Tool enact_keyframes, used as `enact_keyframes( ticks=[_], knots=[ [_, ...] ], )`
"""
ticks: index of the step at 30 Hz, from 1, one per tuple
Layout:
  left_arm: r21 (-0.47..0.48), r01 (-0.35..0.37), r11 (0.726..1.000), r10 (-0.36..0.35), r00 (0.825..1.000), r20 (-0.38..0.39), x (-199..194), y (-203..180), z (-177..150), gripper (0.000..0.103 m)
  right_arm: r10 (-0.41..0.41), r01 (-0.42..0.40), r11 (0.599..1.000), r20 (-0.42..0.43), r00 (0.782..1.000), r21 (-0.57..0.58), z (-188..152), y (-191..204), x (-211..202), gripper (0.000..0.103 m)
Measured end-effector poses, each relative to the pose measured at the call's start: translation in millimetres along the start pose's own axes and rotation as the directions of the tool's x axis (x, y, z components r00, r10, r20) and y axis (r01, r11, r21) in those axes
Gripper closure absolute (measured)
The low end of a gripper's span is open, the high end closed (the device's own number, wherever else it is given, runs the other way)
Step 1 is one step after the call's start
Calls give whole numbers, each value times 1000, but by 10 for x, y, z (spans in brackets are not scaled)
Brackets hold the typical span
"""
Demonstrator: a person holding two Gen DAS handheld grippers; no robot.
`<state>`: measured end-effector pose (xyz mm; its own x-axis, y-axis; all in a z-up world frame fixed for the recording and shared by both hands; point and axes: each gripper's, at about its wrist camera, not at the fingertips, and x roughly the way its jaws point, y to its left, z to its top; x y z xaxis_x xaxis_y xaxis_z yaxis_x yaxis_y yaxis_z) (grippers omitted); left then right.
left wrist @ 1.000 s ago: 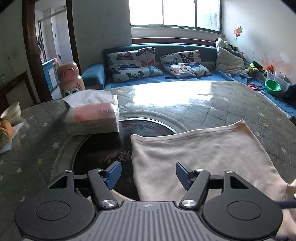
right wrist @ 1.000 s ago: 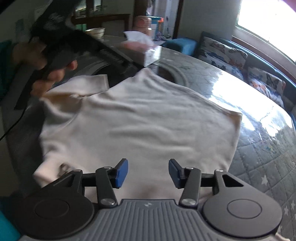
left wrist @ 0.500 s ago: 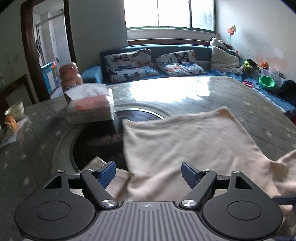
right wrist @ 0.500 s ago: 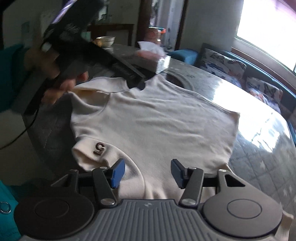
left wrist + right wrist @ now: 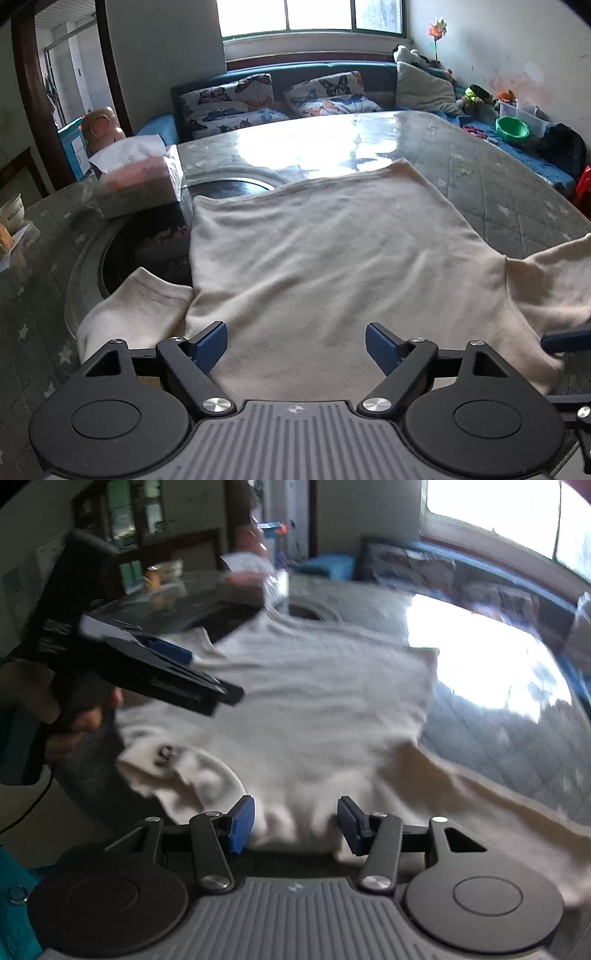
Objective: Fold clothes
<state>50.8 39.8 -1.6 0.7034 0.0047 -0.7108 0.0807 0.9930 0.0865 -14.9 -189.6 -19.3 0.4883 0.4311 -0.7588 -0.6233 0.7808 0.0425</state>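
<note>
Left gripper (image 5: 295, 343), low centre of its frame, is opening its jaws over the cream shirt (image 5: 332, 251) and grips nothing. Right gripper (image 5: 295, 823) hovers half-open, empty, above the collar end. Spread flat across the table (image 5: 498, 184), sleeves out, the shirt shows no fold yet.

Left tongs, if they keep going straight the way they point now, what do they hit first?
Most likely the cream shirt spread on the table: the left tongs, jaws opening with nothing gripped, angle down at its body. The tissue box sits off to the side. Depth is hard to judge.
</note>
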Motion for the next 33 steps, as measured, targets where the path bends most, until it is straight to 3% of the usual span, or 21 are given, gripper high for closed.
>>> enact_keyframes(
  ticks=[6,11,14,20,30,33],
  knots=[
    [11,1,1000,-1,1000,-9,5,-38,-1,15,-7,5,998,33,999,65,-50,-183,-171,52],
    [9,-3,1000,3,1000,-17,16,-51,-3,13,-133,122,979,57,990,165,-131,-567,-343,52],
    [9,-2,1000,2,1000,-21,13,-64,-7,12,-244,226,944,46,969,241,-236,-872,-406,52],
    [17,1,1000,-1,1000,-13,-9,-108,15,10,-380,347,857,13,925,380,-469,-1407,-489,54],
    [38,13,999,-13,1000,-4,-21,-198,105,7,-494,465,755,-65,867,463,-775,-1895,-544,54],
    [43,17,999,-17,1000,0,-25,-227,132,6,-485,448,740,-64,872,502,-835,-1972,-582,60]
  ],
)
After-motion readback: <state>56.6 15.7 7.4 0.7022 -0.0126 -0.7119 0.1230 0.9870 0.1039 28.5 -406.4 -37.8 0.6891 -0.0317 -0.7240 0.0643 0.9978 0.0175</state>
